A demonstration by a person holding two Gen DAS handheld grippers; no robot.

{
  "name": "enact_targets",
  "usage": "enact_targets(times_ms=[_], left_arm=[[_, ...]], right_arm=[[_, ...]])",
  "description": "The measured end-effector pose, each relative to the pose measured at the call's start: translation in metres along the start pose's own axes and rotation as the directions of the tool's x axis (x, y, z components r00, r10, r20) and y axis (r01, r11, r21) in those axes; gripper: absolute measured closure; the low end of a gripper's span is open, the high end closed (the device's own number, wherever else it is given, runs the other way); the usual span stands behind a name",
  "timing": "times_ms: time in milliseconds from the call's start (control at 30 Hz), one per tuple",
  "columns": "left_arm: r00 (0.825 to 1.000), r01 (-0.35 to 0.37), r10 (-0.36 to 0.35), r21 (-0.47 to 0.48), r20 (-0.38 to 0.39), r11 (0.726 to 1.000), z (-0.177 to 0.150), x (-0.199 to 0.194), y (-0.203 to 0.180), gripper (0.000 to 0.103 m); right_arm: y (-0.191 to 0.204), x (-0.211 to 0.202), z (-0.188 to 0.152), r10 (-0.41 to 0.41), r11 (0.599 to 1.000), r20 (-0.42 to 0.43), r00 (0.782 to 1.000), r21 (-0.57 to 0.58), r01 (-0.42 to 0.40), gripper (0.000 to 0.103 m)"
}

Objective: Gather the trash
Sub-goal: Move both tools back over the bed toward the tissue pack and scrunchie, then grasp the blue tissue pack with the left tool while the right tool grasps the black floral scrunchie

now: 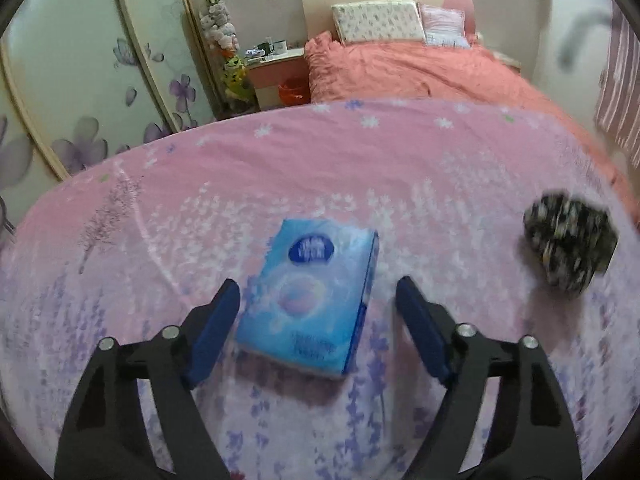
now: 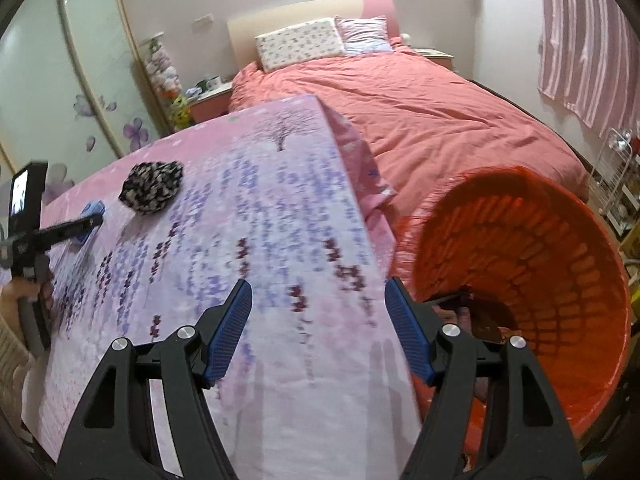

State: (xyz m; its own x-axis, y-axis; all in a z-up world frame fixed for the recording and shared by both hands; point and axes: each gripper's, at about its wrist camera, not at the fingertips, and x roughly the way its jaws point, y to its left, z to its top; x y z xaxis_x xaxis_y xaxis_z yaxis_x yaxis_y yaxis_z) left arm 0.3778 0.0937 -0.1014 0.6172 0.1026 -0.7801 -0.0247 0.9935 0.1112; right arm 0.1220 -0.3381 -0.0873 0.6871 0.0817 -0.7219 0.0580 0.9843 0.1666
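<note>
Pink floral cloth [image 1: 400,168], one blue tissue pack [image 1: 312,296], one black-white wad [image 1: 570,240], one orange basket [image 2: 560,240], both grippers spread, left gripper [image 1: 318,300], right gripper [image 2: 318,300].

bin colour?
Orange bin with a lattice wall; clearest in the right wrist view.

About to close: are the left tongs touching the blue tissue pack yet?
Apart. The left wrist view shows the left tongs open, with pink cloth visible between each finger and the blue tissue pack.
</note>
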Motion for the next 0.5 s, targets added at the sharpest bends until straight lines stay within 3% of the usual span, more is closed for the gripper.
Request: enact_targets(times_ms=[133, 267, 400, 500], left_arm=[[1.0, 0.017, -0.018, -0.044, -0.017, 0.999, -0.006, -0.001, 0.013, 0.042], [1.0, -0.027, 0.027, -0.019, -0.004, 0.999, -0.025, -0.013, 0.026, 0.043], [1.0, 0.003, -0.005, -0.088, -0.018, 0.996, -0.028, -0.012, 0.041, 0.038], [1.0, 0.013, -0.016, -0.11, -0.023, 0.994, -0.029, -0.012, 0.045, 0.036]], right_arm=[[0.018, 0.003, 0.002, 0.022, 0.999, -0.005, 1.0, -0.025, -0.022, 0.034], [0.045, 0.01, 0.005, 0.058, 0.996, -0.006, 0.998, -0.06, -0.059, 0.034], [0.078, 0.022, 0.011, 0.12, 0.989, -0.006, 0.993, -0.083, -0.12, 0.034], [0.107, 0.036, 0.021, 0.165, 0.982, 0.003, 0.986, -0.095, -0.164, 0.025]])
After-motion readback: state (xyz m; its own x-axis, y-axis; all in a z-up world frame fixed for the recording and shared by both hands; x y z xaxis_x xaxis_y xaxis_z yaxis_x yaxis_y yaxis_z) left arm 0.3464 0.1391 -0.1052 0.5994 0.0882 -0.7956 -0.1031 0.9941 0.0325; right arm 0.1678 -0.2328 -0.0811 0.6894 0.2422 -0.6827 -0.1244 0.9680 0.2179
